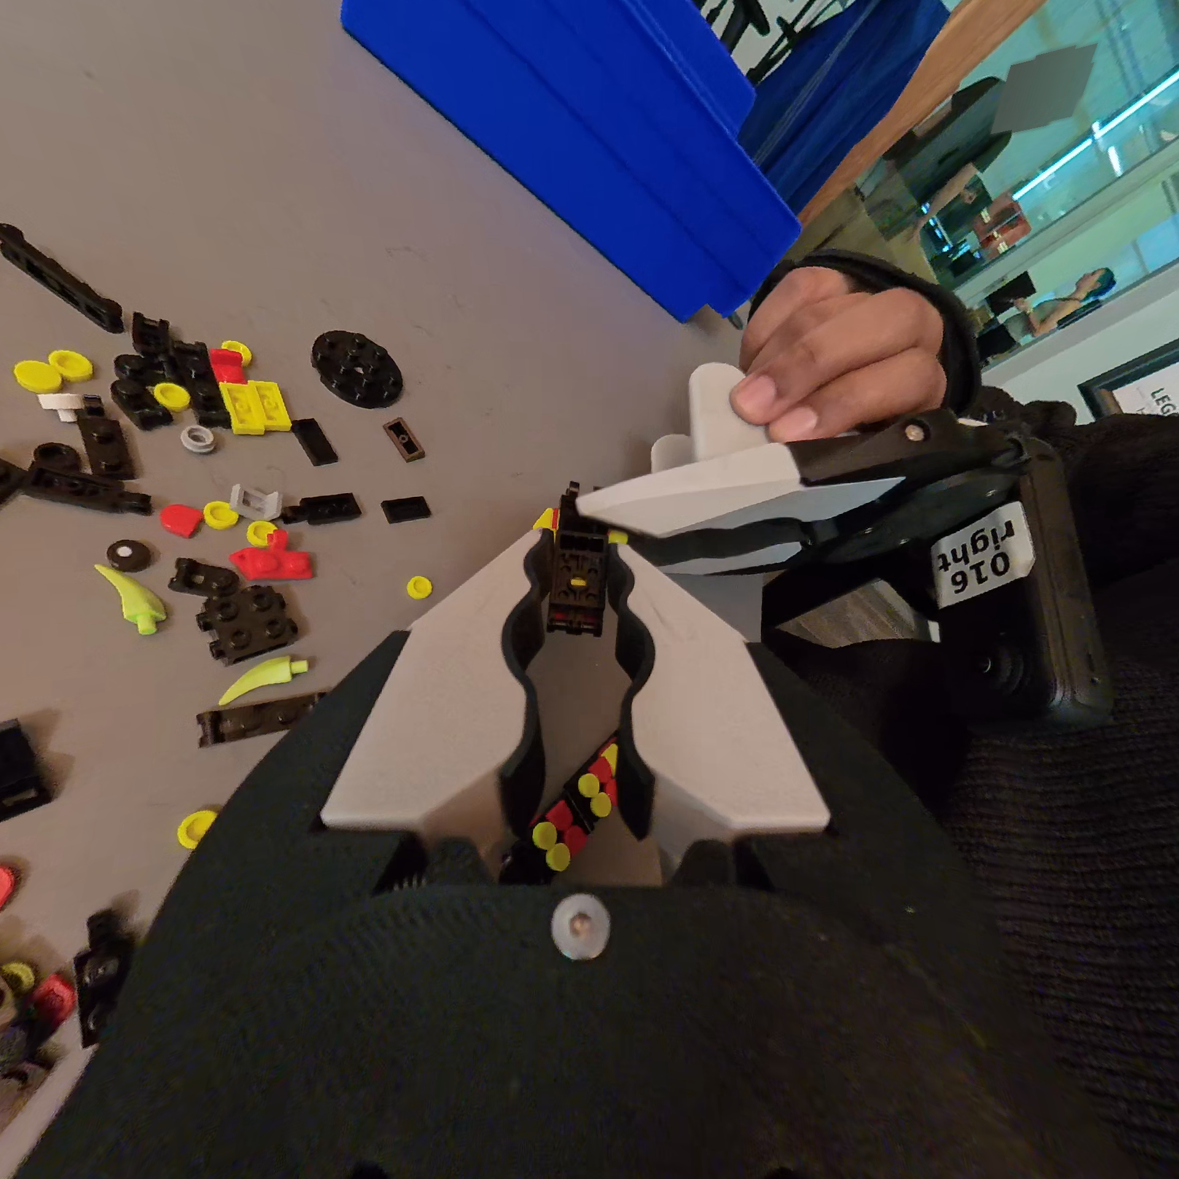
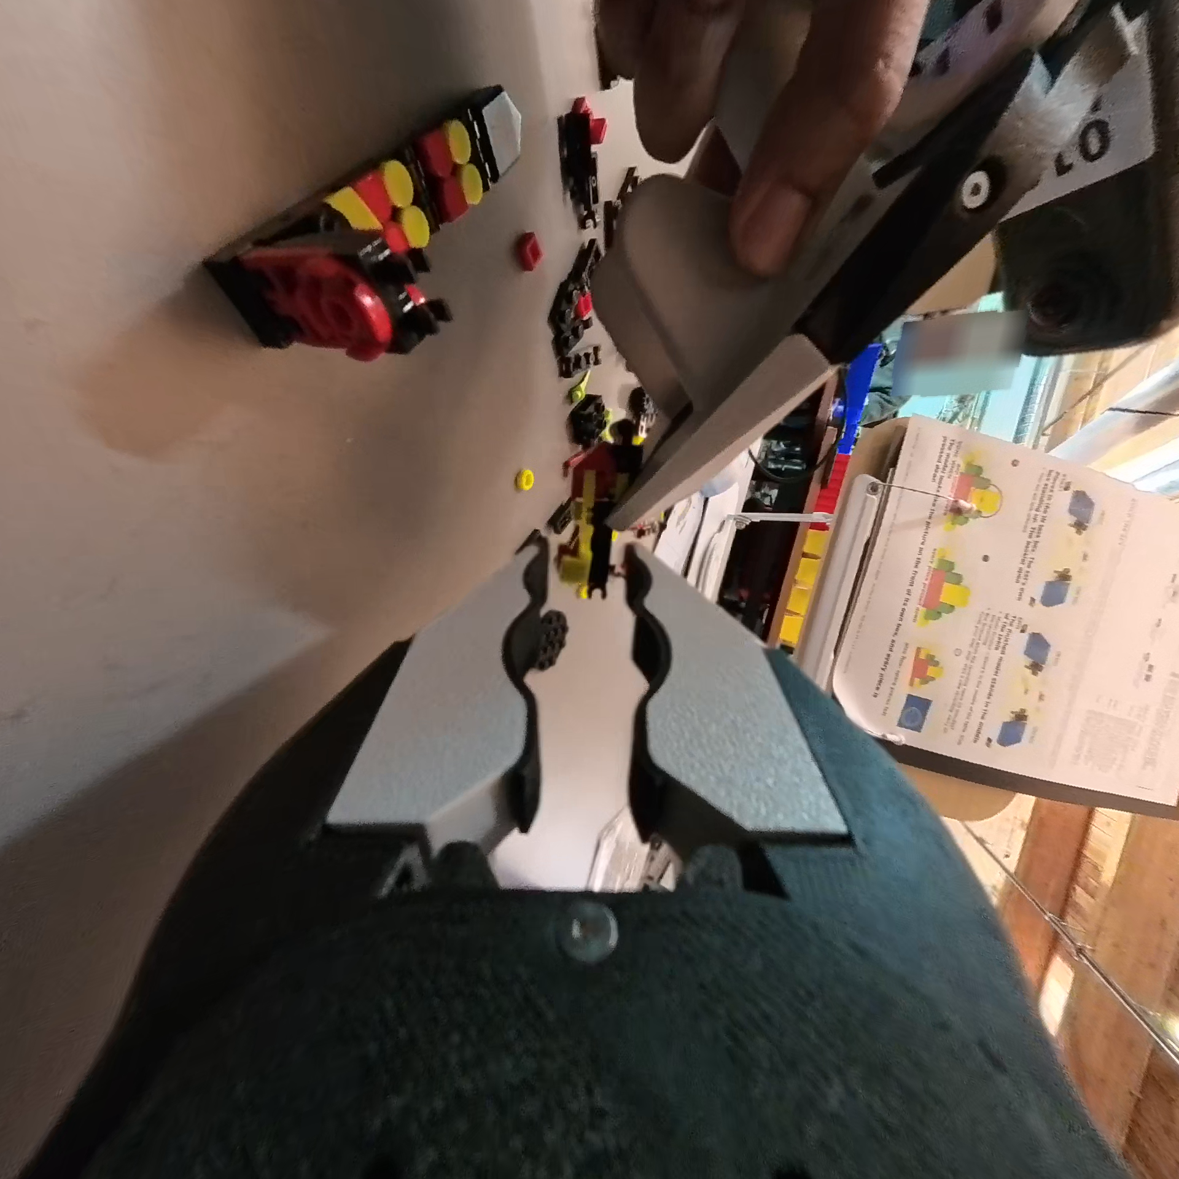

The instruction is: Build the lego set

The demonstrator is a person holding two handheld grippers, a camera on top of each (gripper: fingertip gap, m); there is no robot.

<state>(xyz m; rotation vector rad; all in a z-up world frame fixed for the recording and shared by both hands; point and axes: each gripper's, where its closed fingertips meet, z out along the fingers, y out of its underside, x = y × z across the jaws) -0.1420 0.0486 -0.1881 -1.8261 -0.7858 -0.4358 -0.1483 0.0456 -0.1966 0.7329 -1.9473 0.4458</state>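
left wrist view shows the left gripper point(image 1: 577, 548) closed on a small black sub-assembly point(image 1: 576, 590) with yellow and red bits, pinched between the fingertips and held up off the grey table point(image 1: 383, 223). the right gripper point(image 1: 593, 520) comes in from the side with its tips touching or just beside the top end of that piece; its jaws look nearly together there, but whether they actually have hold of anything i cannot tell. right wrist view gives the same doubt: its own fingers stand a little apart around a blurred black and yellow bit point(image 2: 590, 561), and contact cannot be made out. a larger partly built model point(image 2: 357, 223), black with red and yellow round tiles, lies on the table well apart from the held piece, and loose parts point(image 1: 210, 472) are scattered beside it. the main risk, as i judge it, is that a sideways push from the right gripper twists the sub-assembly between the left pads, since it is held only near the tips, and it pops out and drops among the loose parts, where it may break up. pressing off-centre could also snap a small yellow element off rather than seat it. a hand point(image 1: 836, 357) works the right gripper's handle close by, and the two grippers are crowded enough to knock each other.
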